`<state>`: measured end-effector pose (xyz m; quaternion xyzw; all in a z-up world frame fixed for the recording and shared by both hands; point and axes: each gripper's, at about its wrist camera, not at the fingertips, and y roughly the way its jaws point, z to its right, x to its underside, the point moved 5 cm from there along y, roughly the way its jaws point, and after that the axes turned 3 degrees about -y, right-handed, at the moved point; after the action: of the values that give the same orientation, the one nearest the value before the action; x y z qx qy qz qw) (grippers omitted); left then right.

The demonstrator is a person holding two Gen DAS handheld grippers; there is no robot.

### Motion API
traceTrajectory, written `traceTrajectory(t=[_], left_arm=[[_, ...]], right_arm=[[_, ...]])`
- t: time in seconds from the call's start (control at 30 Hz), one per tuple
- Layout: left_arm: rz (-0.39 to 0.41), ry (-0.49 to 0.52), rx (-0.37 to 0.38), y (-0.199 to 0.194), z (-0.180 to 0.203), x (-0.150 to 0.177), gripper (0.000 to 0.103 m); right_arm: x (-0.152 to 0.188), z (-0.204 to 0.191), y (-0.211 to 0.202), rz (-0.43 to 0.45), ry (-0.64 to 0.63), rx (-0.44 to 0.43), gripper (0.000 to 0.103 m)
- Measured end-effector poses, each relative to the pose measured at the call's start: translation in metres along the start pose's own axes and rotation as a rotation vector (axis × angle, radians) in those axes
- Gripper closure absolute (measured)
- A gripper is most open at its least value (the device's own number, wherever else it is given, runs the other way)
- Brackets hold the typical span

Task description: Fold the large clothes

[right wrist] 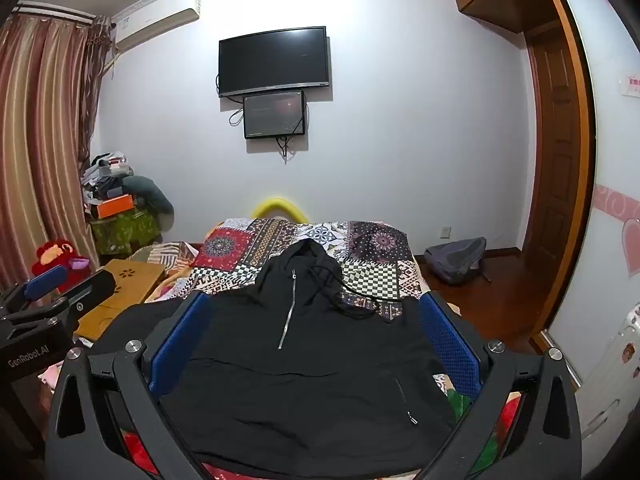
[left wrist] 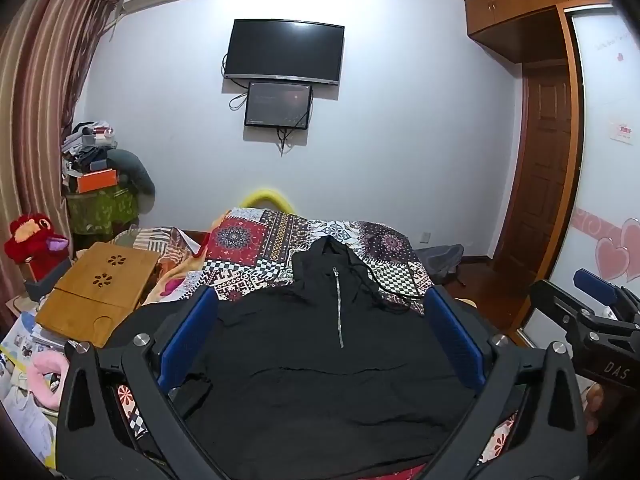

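A black hooded top with a short silver zip lies spread flat on the patchwork bedspread, hood pointing away from me. In the right wrist view the same top fills the foreground, with drawstrings trailing right of the hood. My left gripper hovers above the top with its blue pads wide apart and nothing between them. My right gripper is likewise open and empty over the garment. Each gripper shows at the edge of the other's view: the right gripper and the left gripper.
A wooden lap desk lies on the bed's left side, beside a red plush toy and papers. A piled-up stand is by the curtain. A grey backpack sits on the floor right of the bed, near the wardrobe.
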<state>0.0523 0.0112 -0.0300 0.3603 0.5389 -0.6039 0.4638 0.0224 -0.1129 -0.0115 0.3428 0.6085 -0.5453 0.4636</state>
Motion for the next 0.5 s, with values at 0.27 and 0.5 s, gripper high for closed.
traceTrajectory(t=[0.27,0.5], left_arm=[[-0.003,0.002,0.000,0.0008,0.0008,-0.0016,0.000],[-0.001,0.009,-0.002,-0.0014,0.0030,-0.0040,0.000]], right_arm=[[0.0006,-0.0055,-0.0019,-0.003,0.004,0.005,0.000],[0.0015,-0.0091,-0.0023,-0.006,0.008,0.005,0.000]])
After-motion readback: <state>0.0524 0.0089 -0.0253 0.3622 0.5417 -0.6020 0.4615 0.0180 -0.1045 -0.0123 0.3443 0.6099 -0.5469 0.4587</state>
